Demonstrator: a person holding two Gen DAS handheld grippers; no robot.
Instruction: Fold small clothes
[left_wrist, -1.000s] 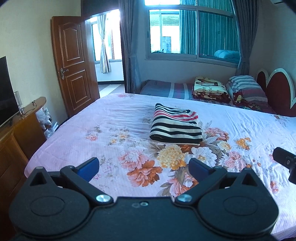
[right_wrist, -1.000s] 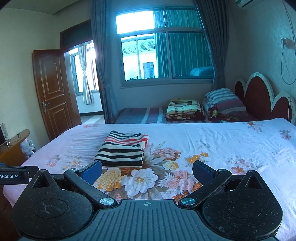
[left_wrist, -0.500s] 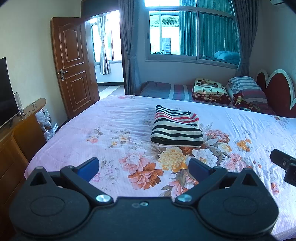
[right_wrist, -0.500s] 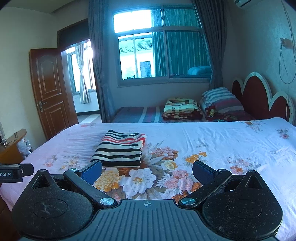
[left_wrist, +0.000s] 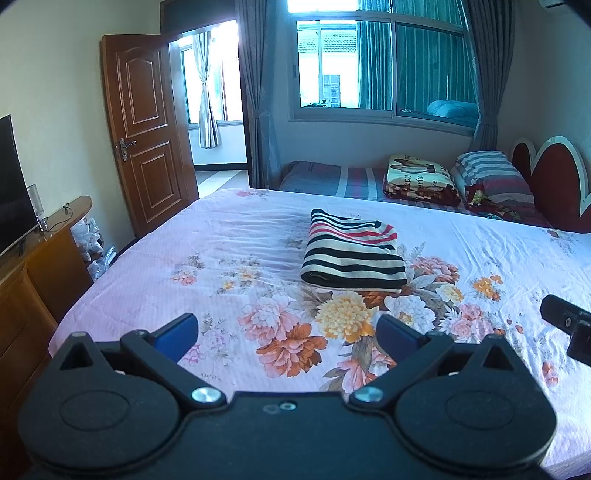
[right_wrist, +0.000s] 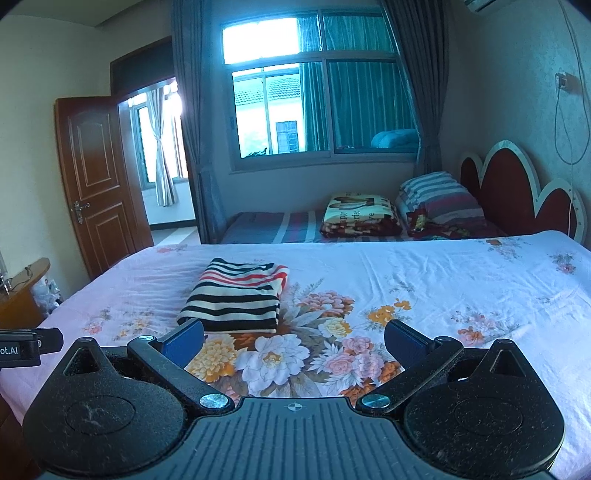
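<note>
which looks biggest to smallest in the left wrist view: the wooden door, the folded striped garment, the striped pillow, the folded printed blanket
1. wooden door
2. folded striped garment
3-4. striped pillow and folded printed blanket look alike; no ranking. The garment lies nearer the camera, which inflates it.

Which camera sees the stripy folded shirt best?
The left wrist view: the shirt lies near the middle of the picture, nothing covering it. In the right wrist view the shirt sits off to the left, its near corner behind the tool's blue fingertip.
</note>
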